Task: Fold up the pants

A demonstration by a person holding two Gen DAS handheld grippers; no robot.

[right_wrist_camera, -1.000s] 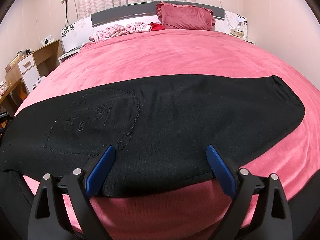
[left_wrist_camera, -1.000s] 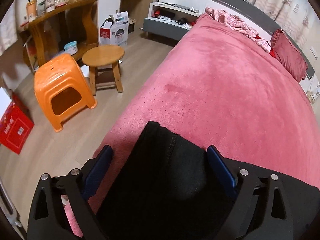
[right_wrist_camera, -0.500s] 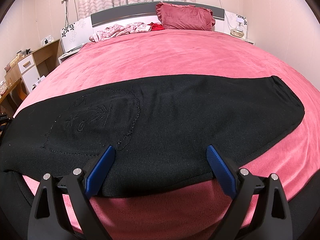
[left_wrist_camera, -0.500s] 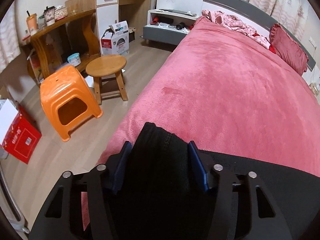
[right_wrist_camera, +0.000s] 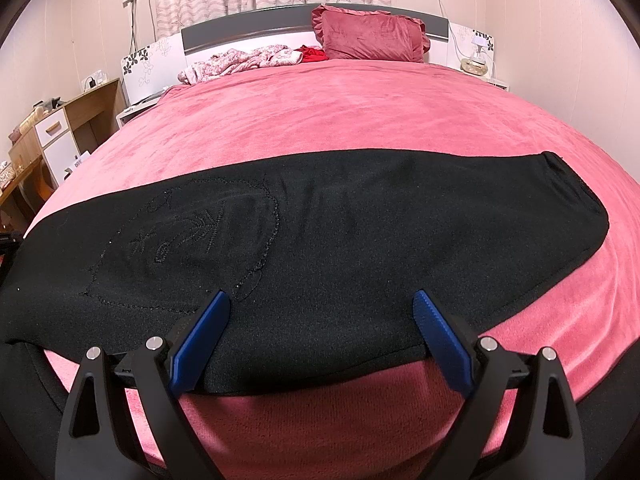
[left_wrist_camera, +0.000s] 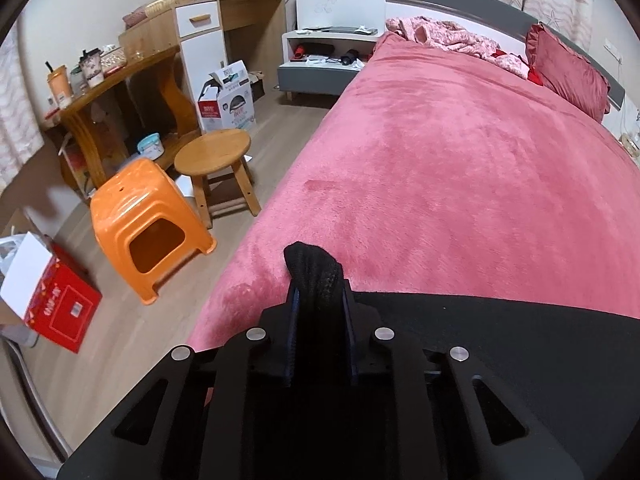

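Black pants (right_wrist_camera: 352, 240) lie flat, stretched sideways across the near part of the pink bed (right_wrist_camera: 360, 120); one end reaches close to the bed's right edge, the other end runs to the left edge. Near hem sits just in from the bed's front edge, pink strip showing below it.

Left gripper (left_wrist_camera: 320, 300) is clamped tight on a bunched end of the pants (left_wrist_camera: 316, 268), a black tuft sticking up past the fingers, right at the bed's left edge over the floor drop. Right gripper (right_wrist_camera: 322, 312) spread wide, blue pads (right_wrist_camera: 200, 340) over the near hem of the pants, nothing pinched between them.

Bed beyond the pants is wide bare pink cover up to the headboard. At the head: one red pillow (right_wrist_camera: 372, 38), one heap of pink floral cloth (right_wrist_camera: 244, 62).

Floor left of the bed: one orange plastic stool (left_wrist_camera: 144, 216), one round wooden stool (left_wrist_camera: 216, 160) just beside it, one red box (left_wrist_camera: 56, 308), one white carton (left_wrist_camera: 228, 96), one wooden desk (left_wrist_camera: 116, 80) with cups on it. Stools stand near the bed side, a strip of floor between.
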